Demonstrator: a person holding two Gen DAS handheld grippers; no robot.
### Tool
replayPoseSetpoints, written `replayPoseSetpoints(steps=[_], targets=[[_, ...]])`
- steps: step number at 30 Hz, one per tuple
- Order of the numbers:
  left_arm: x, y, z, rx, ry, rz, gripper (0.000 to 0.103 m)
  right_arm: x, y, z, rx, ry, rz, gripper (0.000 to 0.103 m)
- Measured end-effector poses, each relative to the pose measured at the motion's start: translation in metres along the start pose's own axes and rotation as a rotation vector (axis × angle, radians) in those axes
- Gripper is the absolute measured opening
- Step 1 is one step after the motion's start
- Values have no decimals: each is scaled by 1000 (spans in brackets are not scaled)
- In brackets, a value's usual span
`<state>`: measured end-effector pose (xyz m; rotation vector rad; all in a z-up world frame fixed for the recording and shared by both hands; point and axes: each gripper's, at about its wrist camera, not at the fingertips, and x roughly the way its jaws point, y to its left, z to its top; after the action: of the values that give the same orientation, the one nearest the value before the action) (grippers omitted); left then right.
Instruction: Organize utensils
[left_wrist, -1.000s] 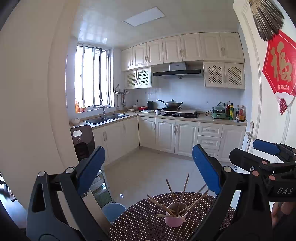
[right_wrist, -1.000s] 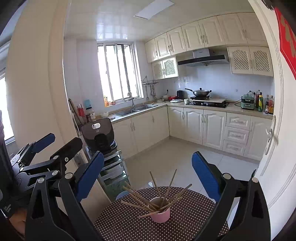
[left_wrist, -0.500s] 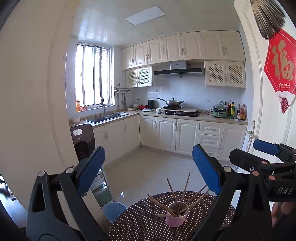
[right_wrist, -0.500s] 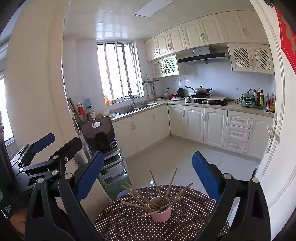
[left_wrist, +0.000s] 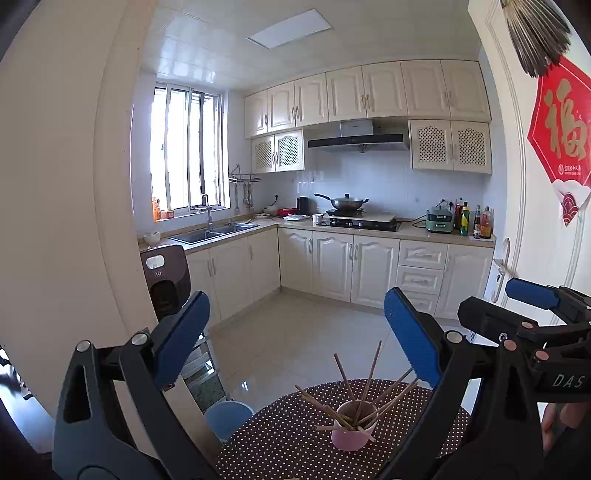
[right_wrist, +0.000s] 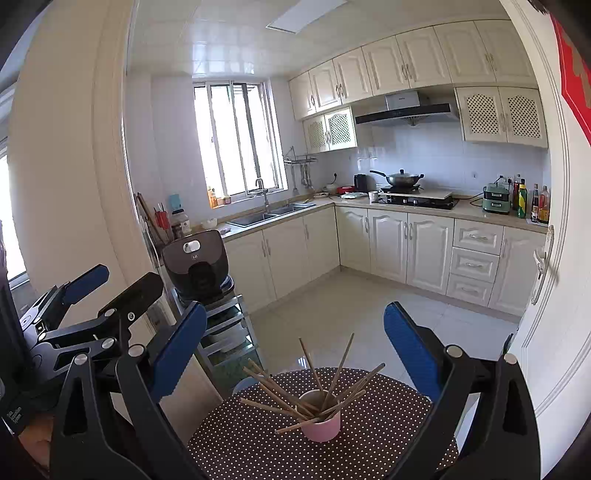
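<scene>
The left claw is spread wide and holds nothing. The right claw is spread wide too, just beside it. A pink cup full of chopsticks stands on the dotted worktop, below and in front of both claws, between their blue fingers.

A cup is being borne by the round table, with chopsticks being held in it and fanned outward. Behind the table, floor is being bordered by counters, with the sink at left and the stove at the back.
</scene>
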<state>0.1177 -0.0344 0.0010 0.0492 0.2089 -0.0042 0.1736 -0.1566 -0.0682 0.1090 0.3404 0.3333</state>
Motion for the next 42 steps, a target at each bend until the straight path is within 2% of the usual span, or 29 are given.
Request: replayPoseSetpoints(steps=[33,42], targets=[[10,-1,-3,8,13,7,94,3,-2,0,4,10,5,94],[22,0,-7,7,45,10,94,15,-8,-2,7,38,1,94]])
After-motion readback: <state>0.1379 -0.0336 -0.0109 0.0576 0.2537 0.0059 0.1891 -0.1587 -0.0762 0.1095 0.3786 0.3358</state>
